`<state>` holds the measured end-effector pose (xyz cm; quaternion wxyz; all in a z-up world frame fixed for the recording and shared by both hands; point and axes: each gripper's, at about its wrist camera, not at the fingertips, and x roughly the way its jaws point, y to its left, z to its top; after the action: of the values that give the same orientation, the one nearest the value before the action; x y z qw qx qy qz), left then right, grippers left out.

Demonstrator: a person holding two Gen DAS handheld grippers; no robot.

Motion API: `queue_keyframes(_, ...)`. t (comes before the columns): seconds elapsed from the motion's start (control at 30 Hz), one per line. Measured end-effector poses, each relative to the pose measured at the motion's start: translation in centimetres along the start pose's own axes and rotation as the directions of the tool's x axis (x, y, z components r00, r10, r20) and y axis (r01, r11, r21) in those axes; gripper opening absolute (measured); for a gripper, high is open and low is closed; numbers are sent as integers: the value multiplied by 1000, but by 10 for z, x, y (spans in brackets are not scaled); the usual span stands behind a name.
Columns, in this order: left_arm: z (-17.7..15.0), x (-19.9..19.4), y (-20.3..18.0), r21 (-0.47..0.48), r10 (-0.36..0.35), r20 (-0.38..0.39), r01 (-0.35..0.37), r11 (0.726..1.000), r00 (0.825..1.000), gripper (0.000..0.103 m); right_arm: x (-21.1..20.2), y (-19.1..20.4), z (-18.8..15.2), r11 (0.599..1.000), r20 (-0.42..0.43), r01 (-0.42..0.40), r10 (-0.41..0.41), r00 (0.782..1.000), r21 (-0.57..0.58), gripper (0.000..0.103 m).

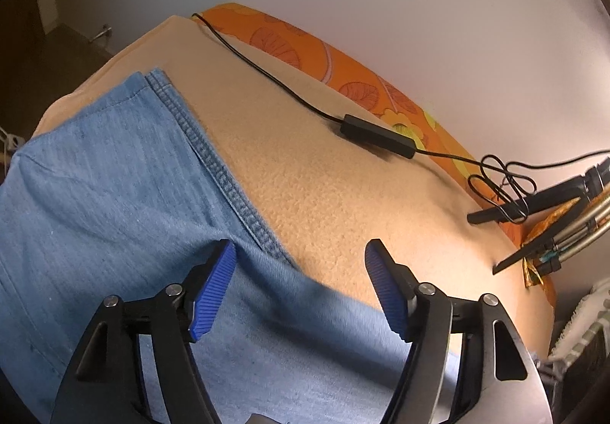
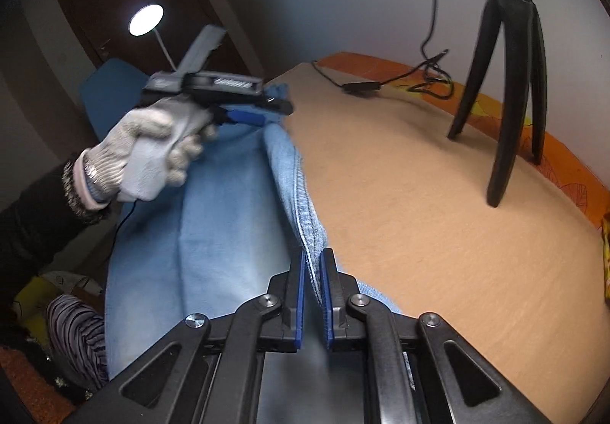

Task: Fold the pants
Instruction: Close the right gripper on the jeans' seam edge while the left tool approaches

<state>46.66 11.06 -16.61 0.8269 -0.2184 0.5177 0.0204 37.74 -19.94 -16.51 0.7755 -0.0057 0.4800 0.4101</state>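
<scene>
Light blue denim pants [image 1: 114, 172] lie on a beige blanket [image 1: 335, 172], with a stitched seam edge [image 1: 225, 172] running along their right side. My left gripper [image 1: 301, 252] is open and hovers just above the pants' edge, holding nothing. In the right wrist view the pants [image 2: 228, 218] stretch away along the blanket's [image 2: 438, 233] left side. My right gripper [image 2: 313, 260] is shut on the pants' seam edge [image 2: 305, 210] and lifts it slightly. The left gripper [image 2: 259, 111], in a gloved hand [image 2: 152, 153], shows further along the pants.
A black cable with an inline box [image 1: 377, 136] lies across the blanket. A black tripod [image 2: 507, 81] stands on the blanket at the right. An orange patterned sheet [image 1: 343, 69] borders the far edge by the wall. A lamp [image 2: 146, 20] shines at the left.
</scene>
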Motion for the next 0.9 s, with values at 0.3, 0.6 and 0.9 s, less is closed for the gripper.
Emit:
queue_keyframes(0.3,-5,6,-1,9,8,-31,-8,1000,999,71,6,32,-21,999,-49,-39,38,998,-30,6)
queue_keyframes(0.6,-19,6,-5,48,53,-14,-53,997,998,67,18,43,-27,999,-65,24,-26,998,-35,9)
queue_keyframes(0.9,-23,2,3,72,129,44,-132,989,991,30,22,46,-24,992,-66,96,-101,993,-82,30)
